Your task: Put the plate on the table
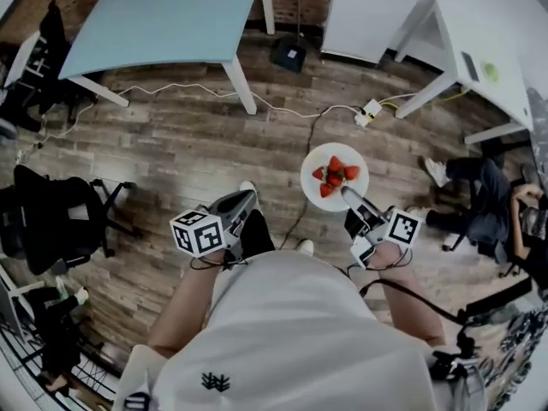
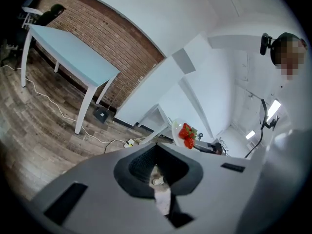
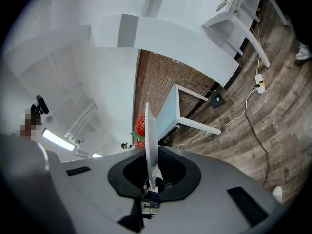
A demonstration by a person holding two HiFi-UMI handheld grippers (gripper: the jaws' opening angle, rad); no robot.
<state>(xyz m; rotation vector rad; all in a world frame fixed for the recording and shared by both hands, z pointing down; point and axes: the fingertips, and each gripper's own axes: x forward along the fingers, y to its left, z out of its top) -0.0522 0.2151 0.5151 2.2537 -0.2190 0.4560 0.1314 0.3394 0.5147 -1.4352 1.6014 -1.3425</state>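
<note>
The right gripper [image 1: 347,193] clamps the strawberry plate's [image 1: 310,183] rim mid-frame over bare floor, the left gripper [image 1: 245,202] closed and empty; setting it on a table [image 1: 163,15] likely remains.

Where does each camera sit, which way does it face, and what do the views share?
Head view: on the person's head, facing steeply down at the floor; shows forearms, left gripper, right gripper.
Left gripper view: rides the left gripper, facing a brick wall; its jaws hold nothing.
Right gripper view: rides the right gripper, looking along jaws shut on the plate, edge-on.
Shared: all three show the plate and strawberries.
</note>
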